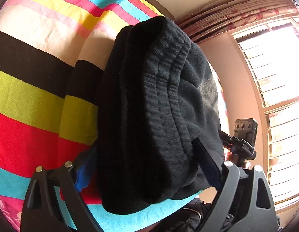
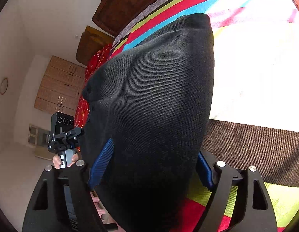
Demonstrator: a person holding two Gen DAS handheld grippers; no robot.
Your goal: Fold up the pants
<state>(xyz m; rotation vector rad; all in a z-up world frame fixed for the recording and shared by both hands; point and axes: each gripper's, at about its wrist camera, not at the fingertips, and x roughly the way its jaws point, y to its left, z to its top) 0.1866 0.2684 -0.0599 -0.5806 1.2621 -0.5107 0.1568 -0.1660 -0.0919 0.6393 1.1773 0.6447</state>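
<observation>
The black pants (image 1: 159, 106) are bunched in a thick folded bundle, ribbed waistband up, held above the striped bedsheet (image 1: 33, 96). My left gripper (image 1: 147, 170) is shut on the bundle's near end, blue pads pressing both sides. In the right wrist view the pants (image 2: 153, 106) fill the middle. My right gripper (image 2: 151, 168) is shut on them, with one blue pad (image 2: 101, 162) visible at the left and one at the right. Each wrist view shows the other gripper's camera mount: the right one (image 1: 244, 135) and the left one (image 2: 62, 133).
The bed carries a bright striped sheet (image 2: 246, 58). A barred window (image 1: 275, 77) with floral curtains is to the right. A wooden headboard (image 2: 134, 3), a wooden wardrobe (image 2: 60, 85) and a red cloth (image 2: 95, 61) lie beyond the bed.
</observation>
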